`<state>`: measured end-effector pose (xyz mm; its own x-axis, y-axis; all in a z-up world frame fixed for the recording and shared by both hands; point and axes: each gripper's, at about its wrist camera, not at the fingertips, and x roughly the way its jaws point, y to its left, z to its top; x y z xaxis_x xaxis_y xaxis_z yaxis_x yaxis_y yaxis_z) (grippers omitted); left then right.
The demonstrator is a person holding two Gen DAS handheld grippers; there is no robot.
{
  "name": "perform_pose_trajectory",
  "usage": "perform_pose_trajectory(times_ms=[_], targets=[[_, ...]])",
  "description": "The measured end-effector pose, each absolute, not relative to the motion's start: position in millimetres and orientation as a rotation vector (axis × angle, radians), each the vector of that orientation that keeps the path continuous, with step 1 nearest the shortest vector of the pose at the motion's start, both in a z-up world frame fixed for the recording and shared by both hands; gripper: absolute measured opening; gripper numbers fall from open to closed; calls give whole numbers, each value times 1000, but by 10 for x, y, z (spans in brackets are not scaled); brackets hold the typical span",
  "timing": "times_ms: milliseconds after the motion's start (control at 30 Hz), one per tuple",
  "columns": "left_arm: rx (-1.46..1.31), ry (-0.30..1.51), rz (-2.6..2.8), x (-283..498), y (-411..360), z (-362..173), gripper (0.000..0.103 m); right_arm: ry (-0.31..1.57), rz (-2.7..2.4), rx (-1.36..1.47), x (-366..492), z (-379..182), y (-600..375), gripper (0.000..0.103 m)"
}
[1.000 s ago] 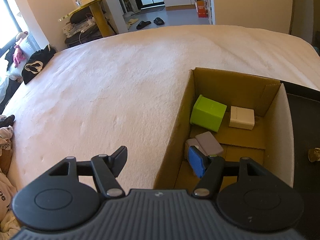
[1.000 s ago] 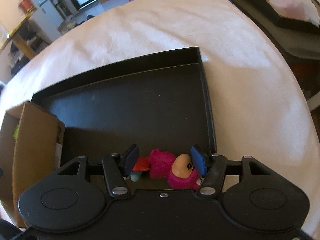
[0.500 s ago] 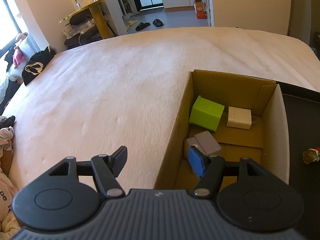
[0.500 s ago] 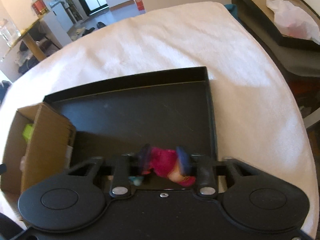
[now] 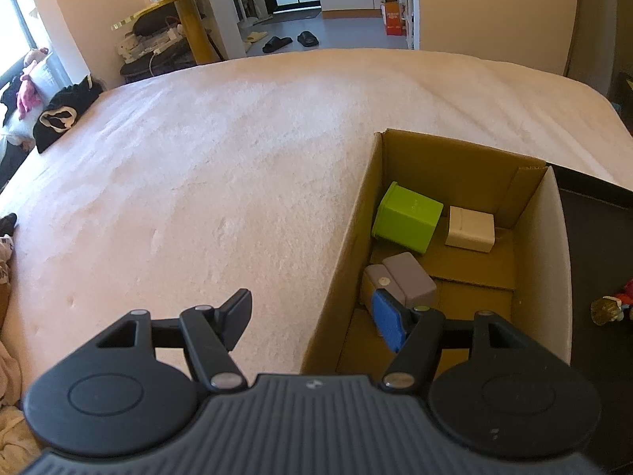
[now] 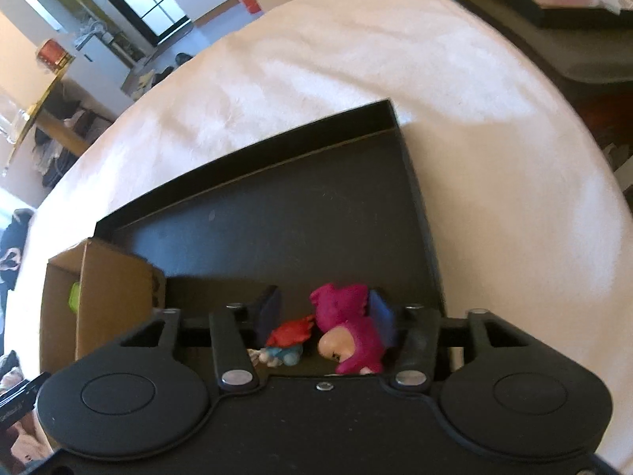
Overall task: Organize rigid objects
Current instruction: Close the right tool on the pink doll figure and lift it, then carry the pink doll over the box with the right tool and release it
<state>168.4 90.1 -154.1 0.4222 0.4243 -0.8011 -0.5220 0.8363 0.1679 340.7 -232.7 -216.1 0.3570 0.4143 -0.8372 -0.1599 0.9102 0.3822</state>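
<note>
My left gripper is open and empty over the near left wall of a cardboard box. In the box lie a green cube, a white block and a grey block. My right gripper is over the near edge of a black tray, with its jaws partly apart. A magenta hooded figurine lies against the right finger. A small red-and-blue figurine lies beside it. I cannot tell whether the magenta figurine is held.
The box and tray sit side by side on a wide white bed. A small figurine shows on the tray in the left wrist view. Clothes lie at the bed's far left edge. A dark bench stands to the right.
The right gripper closed around the magenta figurine half a second ago, then widened and tilted; the figurine now lies against the right finger. The left gripper stayed open and rose slightly.
</note>
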Motion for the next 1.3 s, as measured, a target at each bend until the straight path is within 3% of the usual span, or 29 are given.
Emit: perform_pose_trajectory(times_ms=[167, 267, 567, 1300], targets=[[-153, 958, 583, 1650, 963, -1560, 66, 1185, 363, 142, 3363, -2277, -2185, 56], [-183, 951, 575, 1634, 1003, -1565, 66, 1190, 367, 58, 3330, -2344, -2084, 41], [-208, 948, 552, 1616, 1041, -1582, 66, 1120, 390, -51, 3244, -2270, -1946, 40], [-224, 942, 509, 1506, 1110, -1587, 62, 888, 568, 45, 2994, -1488, -1690, 40]])
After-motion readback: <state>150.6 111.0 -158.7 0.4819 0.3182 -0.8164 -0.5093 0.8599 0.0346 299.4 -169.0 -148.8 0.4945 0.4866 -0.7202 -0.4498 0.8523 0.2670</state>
